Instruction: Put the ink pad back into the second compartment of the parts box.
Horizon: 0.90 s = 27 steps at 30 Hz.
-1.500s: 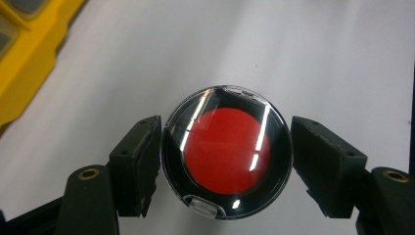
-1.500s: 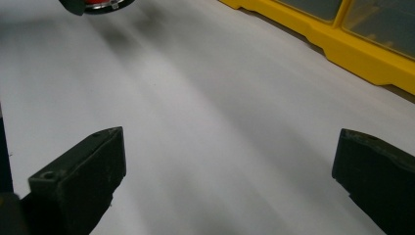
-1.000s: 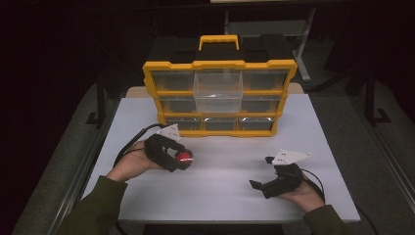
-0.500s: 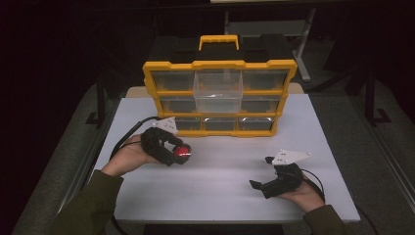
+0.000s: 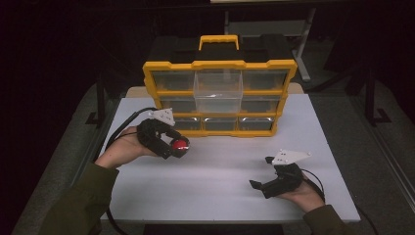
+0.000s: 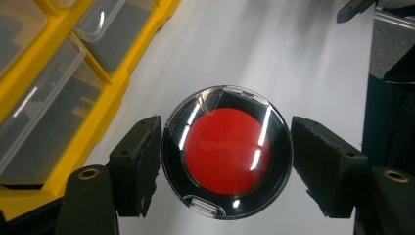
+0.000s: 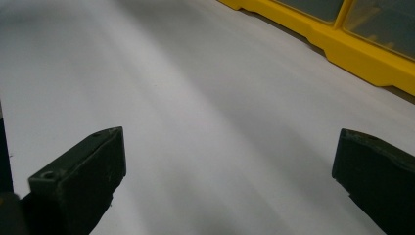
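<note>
A round clear case with a red disc (image 6: 226, 152) inside sits between the jaws of my left gripper (image 6: 226, 165), which is shut on it from both sides. In the high view that gripper (image 5: 179, 146) is held at the left of the white table (image 5: 220, 200), just in front of a yellow drawer organizer (image 5: 220, 64), and the red disc case (image 5: 180, 144) shows at its tip. My right gripper (image 5: 261, 172) rests low at the front right with its jaws wide apart. Its own view has nothing but bare table between the right gripper's (image 7: 225, 171) jaws.
The organizer has several clear drawers and a yellow carry handle (image 5: 219, 40). Its top middle drawer (image 5: 218, 92) is pulled out toward me and looks empty. Cables trail from both grippers. The table's surroundings are dark, with frame legs at both sides.
My left gripper has carried the red disc case a little away from me, toward the organizer. The right gripper has stayed where it was.
</note>
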Available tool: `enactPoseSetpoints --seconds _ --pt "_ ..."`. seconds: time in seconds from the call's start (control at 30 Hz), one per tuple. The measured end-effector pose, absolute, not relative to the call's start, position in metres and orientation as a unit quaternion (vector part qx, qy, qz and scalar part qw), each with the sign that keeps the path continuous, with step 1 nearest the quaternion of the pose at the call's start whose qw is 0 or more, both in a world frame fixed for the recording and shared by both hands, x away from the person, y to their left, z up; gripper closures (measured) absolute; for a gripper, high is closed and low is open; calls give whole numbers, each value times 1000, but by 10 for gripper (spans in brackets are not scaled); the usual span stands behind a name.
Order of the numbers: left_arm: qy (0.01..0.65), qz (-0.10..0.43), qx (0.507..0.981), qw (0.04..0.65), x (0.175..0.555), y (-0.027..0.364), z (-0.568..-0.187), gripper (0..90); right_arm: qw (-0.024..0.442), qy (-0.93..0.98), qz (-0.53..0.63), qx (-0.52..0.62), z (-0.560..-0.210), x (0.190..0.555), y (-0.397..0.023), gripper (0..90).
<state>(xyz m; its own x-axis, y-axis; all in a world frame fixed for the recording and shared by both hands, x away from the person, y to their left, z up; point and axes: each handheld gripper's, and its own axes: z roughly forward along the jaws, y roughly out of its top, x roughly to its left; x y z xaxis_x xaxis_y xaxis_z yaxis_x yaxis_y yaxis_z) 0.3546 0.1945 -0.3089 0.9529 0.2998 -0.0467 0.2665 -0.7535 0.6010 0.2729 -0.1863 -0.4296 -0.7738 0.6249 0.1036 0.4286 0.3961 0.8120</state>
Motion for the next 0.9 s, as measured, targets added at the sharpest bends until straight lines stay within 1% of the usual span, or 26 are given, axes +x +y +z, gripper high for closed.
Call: enactPoseSetpoints --seconds 0.9 --pt "142 37 934 327 373 203 -227 294 109 827 449 320 -430 273 -186 0"
